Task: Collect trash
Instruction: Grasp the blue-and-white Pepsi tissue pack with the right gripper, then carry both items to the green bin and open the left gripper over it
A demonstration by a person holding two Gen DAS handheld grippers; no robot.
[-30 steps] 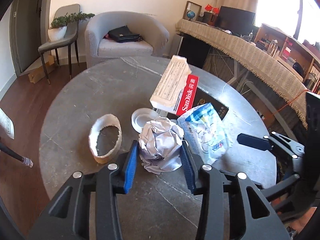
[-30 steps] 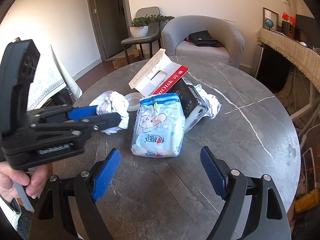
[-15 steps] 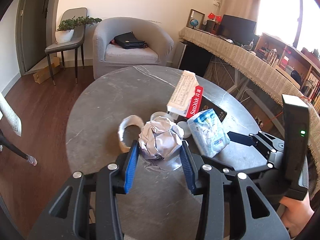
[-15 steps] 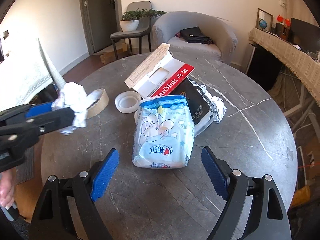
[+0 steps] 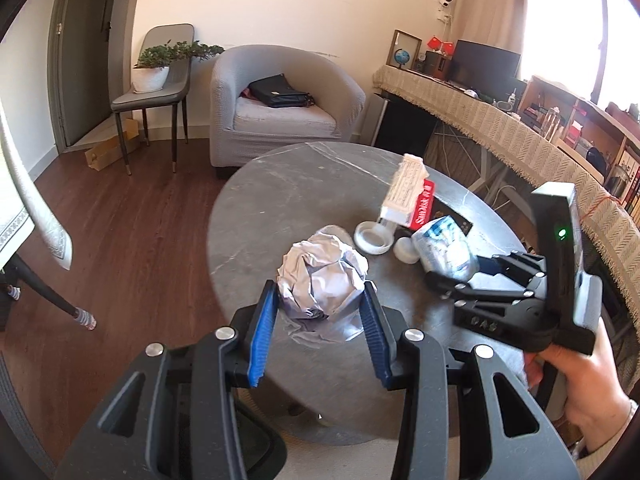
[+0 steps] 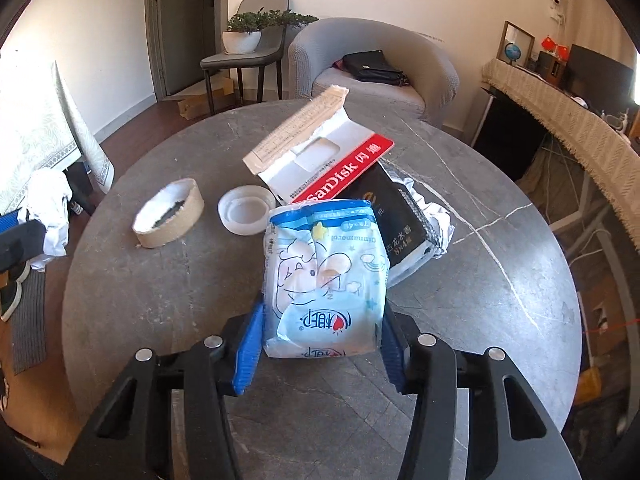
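Note:
My left gripper [image 5: 320, 300] is shut on a crumpled white paper ball [image 5: 322, 276], held above the near left edge of the round grey table [image 5: 280, 192]. The ball [image 6: 50, 208] also shows at the left edge of the right wrist view, off the table's side. A blue-and-white tissue pack [image 6: 326, 276] lies on the table between the blue pads of my right gripper [image 6: 322, 320]. Its jaws are closing and the pads touch both sides of the pack. In the left wrist view a hand holds the right gripper [image 5: 456, 276] at the pack [image 5: 444, 246].
Behind the pack lie a red-and-white SanDisk carton [image 6: 320, 160], a black box [image 6: 394, 212] on crumpled paper [image 6: 440, 220], a white lid [image 6: 246, 214] and a tape roll [image 6: 168, 218]. A grey armchair [image 5: 280, 100] and a chair with a plant [image 5: 156, 76] stand beyond the table.
The left gripper has drawn back from the table's middle toward its left edge with the paper ball in it. The right gripper has moved onto the tissue pack and closed around it.

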